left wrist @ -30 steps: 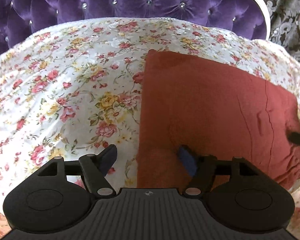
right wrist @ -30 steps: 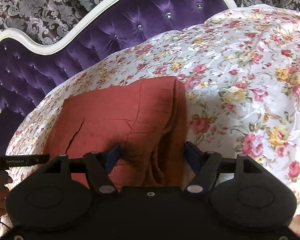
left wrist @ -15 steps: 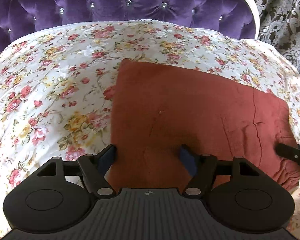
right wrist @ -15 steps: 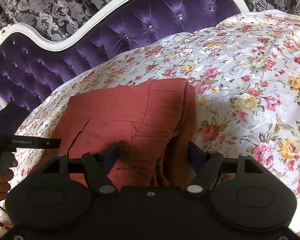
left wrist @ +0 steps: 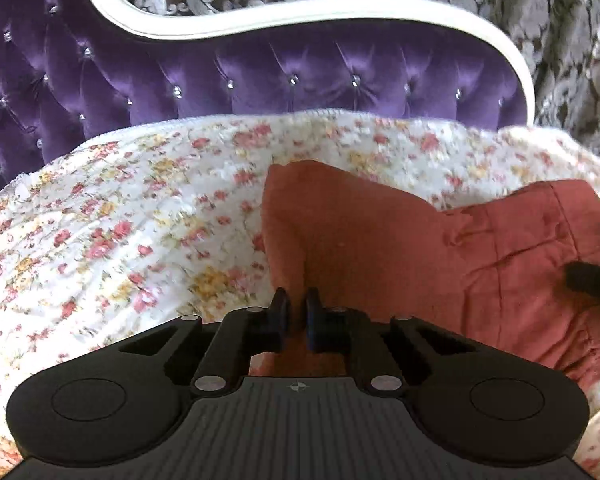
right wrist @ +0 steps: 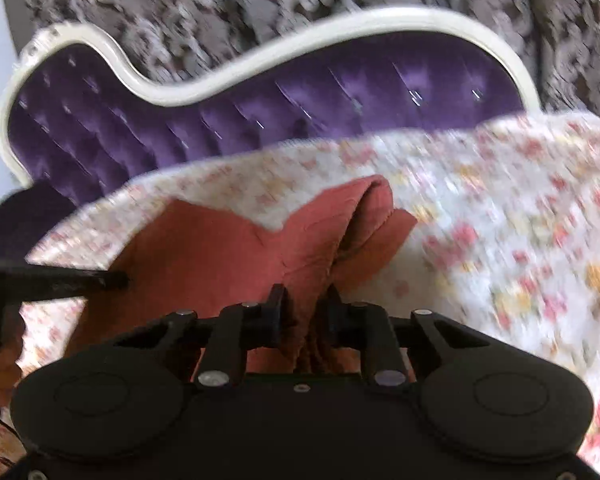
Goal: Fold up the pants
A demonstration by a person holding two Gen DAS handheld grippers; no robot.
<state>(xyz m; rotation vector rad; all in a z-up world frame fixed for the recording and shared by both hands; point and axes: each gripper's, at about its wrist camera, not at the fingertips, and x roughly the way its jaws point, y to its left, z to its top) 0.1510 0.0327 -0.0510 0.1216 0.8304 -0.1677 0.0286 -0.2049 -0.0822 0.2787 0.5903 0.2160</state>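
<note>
The rust-red pants [left wrist: 400, 248] lie partly folded on a floral bedsheet [left wrist: 120, 220]. My left gripper [left wrist: 297, 312] is shut on the near left edge of the pants and lifts it; the cloth rises in a peak before it. In the right wrist view my right gripper [right wrist: 304, 304] is shut on the bunched near right edge of the pants [right wrist: 220, 248], also raised. The right gripper's tip shows at the right edge of the left wrist view [left wrist: 592, 280], and the left gripper shows at the left of the right wrist view [right wrist: 60, 280].
A purple tufted headboard [left wrist: 260, 76] with a white frame stands behind the bed, also in the right wrist view [right wrist: 300, 100]. Patterned curtains [left wrist: 560, 40] hang behind it. The floral sheet [right wrist: 520, 220] spreads around the pants on both sides.
Both grippers have closed on the near edge of the pants and raised it. The flat cloth now stands up in peaks, and both views tilt up toward the headboard.
</note>
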